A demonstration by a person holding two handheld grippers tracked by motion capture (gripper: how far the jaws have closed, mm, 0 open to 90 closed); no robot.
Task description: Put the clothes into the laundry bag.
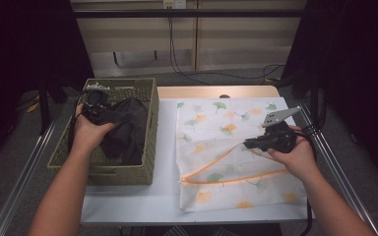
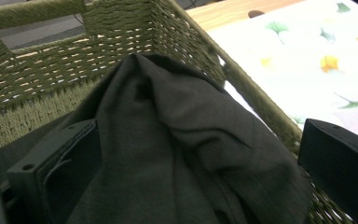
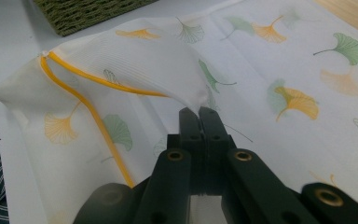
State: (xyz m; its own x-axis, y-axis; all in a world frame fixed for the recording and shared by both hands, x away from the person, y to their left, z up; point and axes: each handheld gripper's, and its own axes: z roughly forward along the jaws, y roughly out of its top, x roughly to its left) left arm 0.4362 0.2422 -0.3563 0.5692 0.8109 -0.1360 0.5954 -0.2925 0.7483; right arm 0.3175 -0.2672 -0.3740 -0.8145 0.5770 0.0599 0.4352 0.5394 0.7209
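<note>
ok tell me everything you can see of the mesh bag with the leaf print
The mesh bag is thin white netting printed with green and orange ginkgo leaves, edged by an orange zipper that lies open. It lies flat on the white table, right of the woven basket. The right gripper is shut on its upper layer, lifting that flap.

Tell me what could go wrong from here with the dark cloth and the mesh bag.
The right gripper pinches just a small fold of the mesh bag's upper layer by the orange zipper; the thin mesh might slip out and the mouth fall shut. The dark cloth is bulky between the left gripper's wide jaws, so part could snag on the woven basket rim when lifted.
</note>
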